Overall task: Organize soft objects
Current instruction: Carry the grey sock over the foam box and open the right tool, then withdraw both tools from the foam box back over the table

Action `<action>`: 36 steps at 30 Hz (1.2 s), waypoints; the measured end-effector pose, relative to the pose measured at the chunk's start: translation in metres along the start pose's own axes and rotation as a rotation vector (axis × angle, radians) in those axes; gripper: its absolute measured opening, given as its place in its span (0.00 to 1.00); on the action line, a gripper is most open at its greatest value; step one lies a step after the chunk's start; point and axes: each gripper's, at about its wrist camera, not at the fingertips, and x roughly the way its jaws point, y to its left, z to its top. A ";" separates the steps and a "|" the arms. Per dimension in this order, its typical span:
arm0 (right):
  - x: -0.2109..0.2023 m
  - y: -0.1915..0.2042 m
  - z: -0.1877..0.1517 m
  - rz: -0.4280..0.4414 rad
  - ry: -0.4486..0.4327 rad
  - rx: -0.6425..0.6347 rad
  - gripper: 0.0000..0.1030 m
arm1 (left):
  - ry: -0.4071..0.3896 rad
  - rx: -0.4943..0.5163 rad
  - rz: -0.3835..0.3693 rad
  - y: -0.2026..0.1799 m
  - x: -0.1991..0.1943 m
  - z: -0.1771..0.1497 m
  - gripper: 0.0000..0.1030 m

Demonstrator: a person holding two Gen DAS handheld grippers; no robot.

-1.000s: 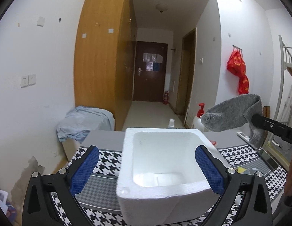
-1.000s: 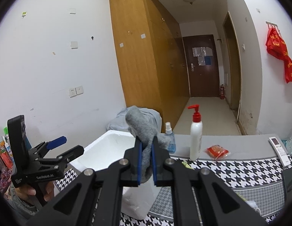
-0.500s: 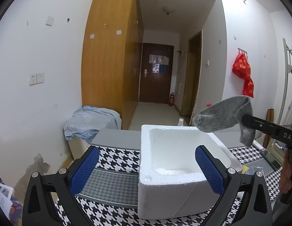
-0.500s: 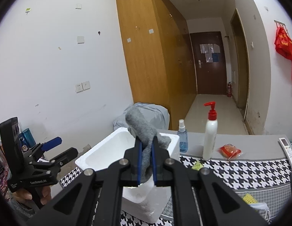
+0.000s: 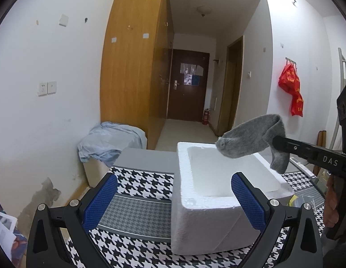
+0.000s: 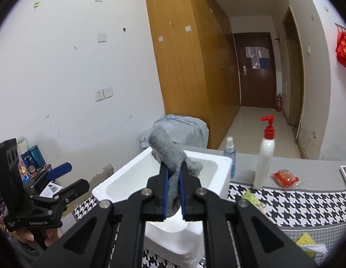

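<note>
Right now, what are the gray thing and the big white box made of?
The gray sock looks like soft knitted fabric: fuzzy, and it droops limply where the right gripper pinches it. The white box looks like foam, probably polystyrene: thick matte walls with a grainy, pitted surface.

Over the past second, the grey sock (image 5: 251, 139), pinched in the right gripper (image 6: 173, 186), has been carried from beside the white foam box (image 5: 208, 207) to a position over its open top, where one end is now seen hanging above the far rim and the other above the right wall. In the left wrist view the box has been shifted from between the left gripper (image 5: 174, 197) fingers toward the right finger, with more houndstooth cloth (image 5: 139, 183) exposed. In the right wrist view, the pump bottle (image 6: 265, 158) and spray bottle (image 6: 229, 156) are shown further right.
</note>
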 end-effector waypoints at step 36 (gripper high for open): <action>0.001 0.009 0.003 -0.040 0.003 0.020 1.00 | 0.019 -0.016 0.035 0.009 -0.001 -0.005 0.99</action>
